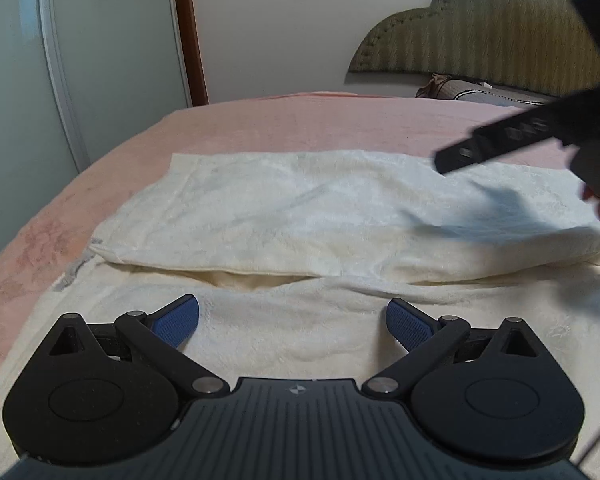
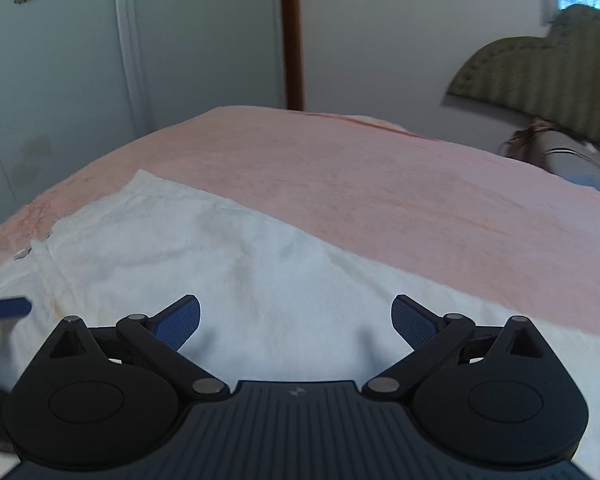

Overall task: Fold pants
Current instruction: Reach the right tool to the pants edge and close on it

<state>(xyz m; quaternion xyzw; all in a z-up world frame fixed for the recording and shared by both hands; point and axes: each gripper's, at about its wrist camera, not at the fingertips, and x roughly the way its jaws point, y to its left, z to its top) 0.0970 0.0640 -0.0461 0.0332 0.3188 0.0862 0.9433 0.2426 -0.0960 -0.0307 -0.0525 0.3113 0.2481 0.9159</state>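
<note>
Cream pants [image 1: 300, 208] are observed folded on the pink bedspread [image 1: 300, 120] (both grippers spread wide, nothing held): left gripper [image 1: 293, 322], right gripper [image 2: 296, 322].

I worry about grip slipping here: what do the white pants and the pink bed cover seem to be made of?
The white pants look like a soft, plush fleece or velour, going by their matte, fuzzy, faintly embossed surface and thick rounded fold. The pink bed cover looks like a matte, short-napped terry or fleece, with a faint floral print. Neither fibre is certain.
</note>
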